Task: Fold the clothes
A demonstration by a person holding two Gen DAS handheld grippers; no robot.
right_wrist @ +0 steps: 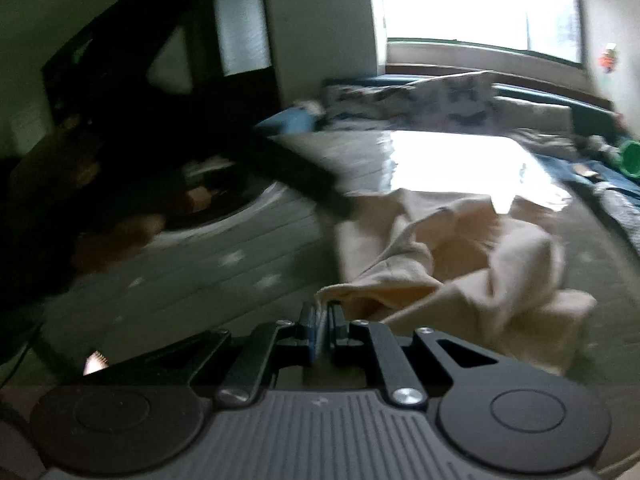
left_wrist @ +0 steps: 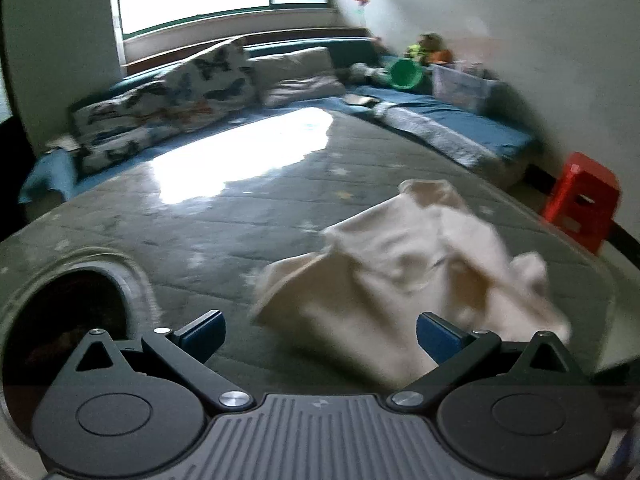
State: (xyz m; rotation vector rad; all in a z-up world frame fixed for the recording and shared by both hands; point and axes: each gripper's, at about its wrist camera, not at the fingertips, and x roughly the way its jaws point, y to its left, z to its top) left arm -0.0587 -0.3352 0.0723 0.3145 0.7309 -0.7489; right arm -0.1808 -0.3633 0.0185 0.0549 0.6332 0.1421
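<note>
Currently the left gripper (left_wrist: 320,336) hovers low over the mattress (left_wrist: 240,216), its jaws apart and holding nothing; the cream garment (left_wrist: 404,264) lies crumpled just ahead and to the right of it, with one blue pad near the cloth's near edge. The right gripper (right_wrist: 322,334) has its jaws together, clamped on a corner of the garment (right_wrist: 448,264), which trails away in loose folds across the mattress. The step in hand is probably spreading the garment flat before folding. To do it well, bring the open left jaws onto a matching edge or corner, close on a single layer, then draw both grippers apart evenly to remove wrinkles. Motion blur hides the seams.
</note>
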